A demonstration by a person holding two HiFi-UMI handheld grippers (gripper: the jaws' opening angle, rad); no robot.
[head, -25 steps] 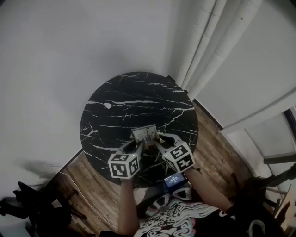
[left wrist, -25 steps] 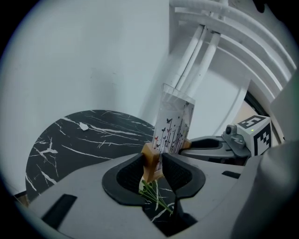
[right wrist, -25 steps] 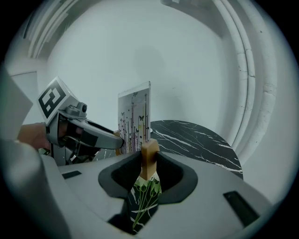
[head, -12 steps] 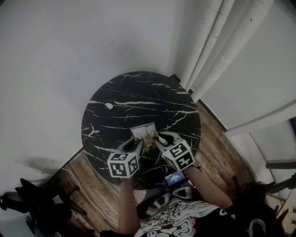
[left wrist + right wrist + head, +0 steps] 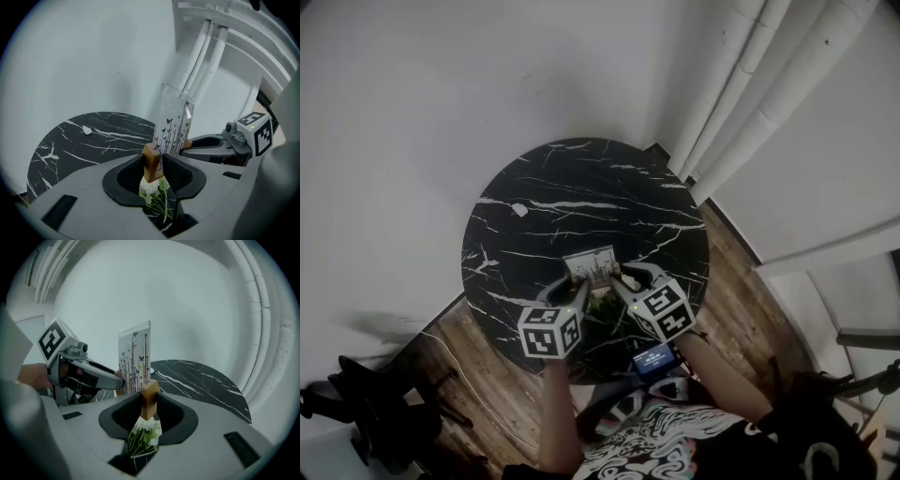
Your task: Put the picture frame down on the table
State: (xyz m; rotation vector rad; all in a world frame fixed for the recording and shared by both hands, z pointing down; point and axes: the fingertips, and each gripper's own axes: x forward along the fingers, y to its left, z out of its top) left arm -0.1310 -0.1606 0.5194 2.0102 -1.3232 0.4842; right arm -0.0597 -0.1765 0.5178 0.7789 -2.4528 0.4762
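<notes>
Left gripper (image 5: 157,165) and right gripper (image 5: 149,401) have nudged the picture frame (image 5: 592,266) along, each clamping one end; next we set it on the table (image 5: 539,216).

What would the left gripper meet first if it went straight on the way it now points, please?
Probably the table: the left gripper, clamped on the frame, angles down over its near part. Depth is unclear, so the frame's bottom edge may touch first.

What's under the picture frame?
The black marble table lies under the picture frame. From above, the left gripper and right gripper cover its bottom edge, so I can't tell whether it touches the table.
</notes>
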